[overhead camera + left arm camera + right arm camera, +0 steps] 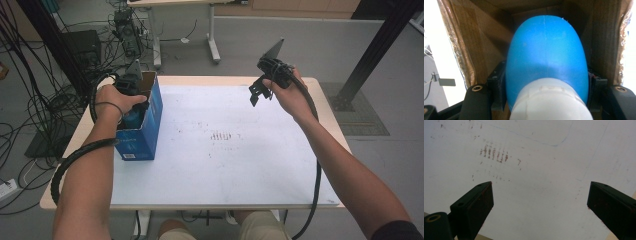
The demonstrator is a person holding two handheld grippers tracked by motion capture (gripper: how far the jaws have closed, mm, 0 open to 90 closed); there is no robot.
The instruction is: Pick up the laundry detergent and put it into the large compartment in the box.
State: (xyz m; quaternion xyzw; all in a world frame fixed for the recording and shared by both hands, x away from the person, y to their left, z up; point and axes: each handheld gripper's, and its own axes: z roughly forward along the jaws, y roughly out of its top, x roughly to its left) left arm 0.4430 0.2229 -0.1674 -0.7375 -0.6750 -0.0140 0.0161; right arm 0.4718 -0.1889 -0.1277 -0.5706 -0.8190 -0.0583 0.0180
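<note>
White cap and blue bottle (546,62) sit clamped in the left gripper (546,82), deep inside the blue cardboard box (150,117); the bottle's long axis runs along the jaws, toward the box bottom. Over the white bench (240,165), the right gripper (540,202) hangs apart and empty. Cables cover the floor behind.

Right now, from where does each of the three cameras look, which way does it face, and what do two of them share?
High view: above the person's side, facing forward and down on the table; both forearms show.
Left gripper view: rides on the left hand-held gripper, looking into the box; its jaws clamp a blue bottle.
Right gripper view: rides on the right hand-held gripper, looking down at the white tabletop between open jaws.
Shared: the high view and the right gripper view both show the reddish marks on the table.
</note>
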